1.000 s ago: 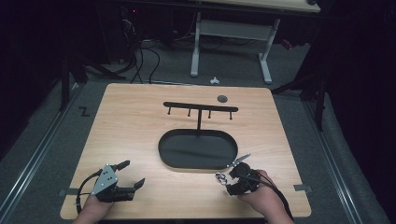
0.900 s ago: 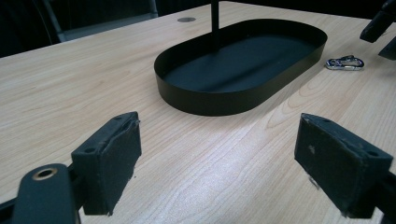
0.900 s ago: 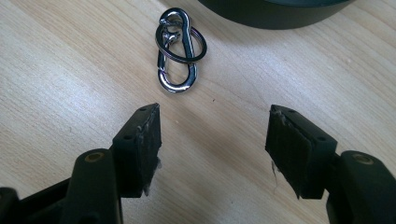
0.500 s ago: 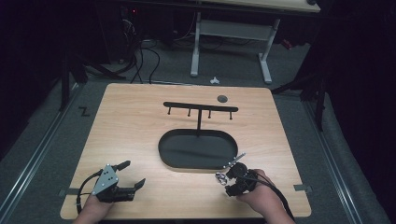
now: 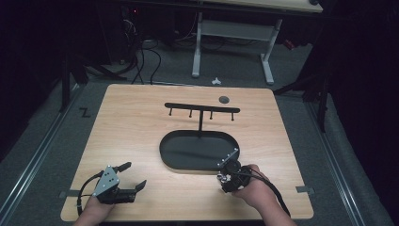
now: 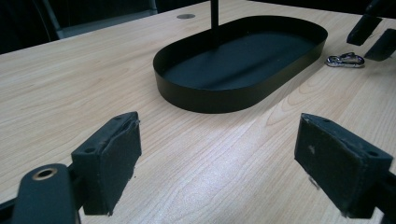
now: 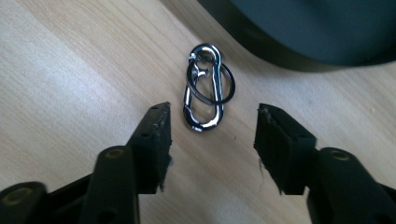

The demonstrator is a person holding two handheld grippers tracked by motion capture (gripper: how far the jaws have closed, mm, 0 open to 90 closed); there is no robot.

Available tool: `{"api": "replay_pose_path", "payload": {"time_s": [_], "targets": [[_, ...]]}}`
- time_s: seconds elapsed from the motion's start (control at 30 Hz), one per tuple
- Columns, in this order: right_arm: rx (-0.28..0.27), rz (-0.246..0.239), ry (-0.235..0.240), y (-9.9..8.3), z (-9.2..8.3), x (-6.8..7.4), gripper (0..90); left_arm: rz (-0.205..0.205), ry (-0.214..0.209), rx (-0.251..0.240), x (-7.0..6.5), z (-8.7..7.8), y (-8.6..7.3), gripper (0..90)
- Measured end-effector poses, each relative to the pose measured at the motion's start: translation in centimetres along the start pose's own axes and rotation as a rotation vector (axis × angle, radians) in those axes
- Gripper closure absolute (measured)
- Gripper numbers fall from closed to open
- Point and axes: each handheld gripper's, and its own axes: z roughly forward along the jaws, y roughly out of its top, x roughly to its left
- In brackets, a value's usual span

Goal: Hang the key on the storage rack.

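Note:
A silver carabiner [image 7: 203, 88] with a dark key ring looped through it lies flat on the wooden table, just in front of the black oval tray [image 7: 261, 42]. My right gripper [image 7: 212, 123] points down over it. Its jaws have just been closing but remain open, with the carabiner's near end between the fingertips and neither pad touching it. In the high view the right gripper [image 5: 225, 173] sits at the tray's [image 5: 164, 157] front right rim. My left gripper [image 5: 135, 175] rests open at the front left with nothing between its fingers, and its own view faces the tray [image 6: 224, 95] and the carabiner [image 6: 345, 59].
A black stand with a crossbar of several hooks [image 5: 202, 109] rises from the tray's far side. A small dark disc [image 5: 224, 99] lies near the table's back edge. Bare wood [image 5: 131, 132] stretches left of the tray. Beyond the table are desk legs and cables on the floor.
The right hand and its gripper have shifted slightly left along the tray's front rim. The left gripper has stayed where it was.

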Motion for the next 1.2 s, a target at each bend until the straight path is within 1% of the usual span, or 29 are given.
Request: {"api": "replay_pose_path", "payload": {"time_s": [0.07, 0.2, 0.37, 0.43, 0.5, 0.53, 0.63, 0.8, 0.83, 0.87, 0.9, 0.97, 1.07, 1.1, 1.13, 1.17, 1.2], "targets": [[0.005, -0.022, -0.010, 0.4, 0.2, 0.1, 51.9, -0.001, 0.000, 0.001, 0.0, 0.0, 0.0, 15.2], [0.007, -0.019, -0.013, 0.8, 0.6, 0.1, 55.6, 0.001, 0.000, 0.000, 0.0, 0.0, 0.0, 15.2], [0.009, -0.014, -0.003, 1.0, 1.0, 0.0, 55.4, 0.002, -0.002, 0.003, 0.0, 0.0, 0.0, 15.2], [0.017, -0.013, 0.001, 1.0, 1.2, 0.0, 56.2, 0.004, -0.003, 0.003, 0.0, 0.0, 0.0, 15.2], [0.021, -0.017, 0.002, 1.1, 1.4, 0.0, 58.8, 0.003, -0.003, 0.003, 0.0, 0.0, 0.0, 15.1], [0.024, -0.017, 0.007, 1.1, 1.4, -0.1, 61.8, 0.003, -0.002, 0.003, 0.0, 0.0, 0.0, 15.1], [0.018, -0.017, 0.015, 1.1, 1.3, 0.0, 65.7, 0.003, -0.003, 0.003, 0.0, 0.0, 0.0, 15.2], [0.011, -0.021, 0.024, 1.0, 1.0, 0.1, 67.9, 0.003, -0.003, 0.003, 0.0, 0.1, 0.0, 15.2], [0.011, -0.017, 0.022, 0.9, 0.8, 0.2, 70.8, 0.004, -0.003, 0.003, 0.0, 0.1, 0.0, 15.2], [0.009, -0.027, 0.019, 0.8, 0.7, 0.1, 73.5, 0.004, -0.003, 0.003, 0.0, 0.1, 0.0, 15.1], [0.010, -0.019, 0.021, 0.8, 0.7, 0.2, 74.5, 0.004, -0.003, 0.004, 0.0, 0.1, 0.0, 15.2], [0.011, -0.030, 0.023, 0.7, 0.6, 0.2, 78.7, 0.004, -0.003, 0.004, 0.0, 0.1, 0.0, 15.2], [0.006, -0.038, 0.025, 0.6, 0.5, 0.4, 79.2, 0.005, -0.002, 0.005, 0.0, 0.1, 0.0, 15.2], [0.001, -0.043, 0.020, 0.6, 0.6, 0.5, 75.6, 0.005, -0.002, 0.006, 0.0, 0.1, 0.0, 15.2], [0.001, -0.043, 0.020, 0.6, 0.6, 0.5, 75.6, 0.005, -0.002, 0.006, -0.1, 0.1, 0.0, 15.2], [-0.005, -0.049, 0.004, 0.7, 0.6, 0.6, 66.2, 0.005, -0.003, 0.007, -0.1, 0.1, 0.0, 15.2], [-0.005, -0.049, 0.004, 0.7, 0.6, 0.6, 66.2, 0.006, -0.003, 0.008, -0.1, 0.1, 0.0, 15.2]]}}
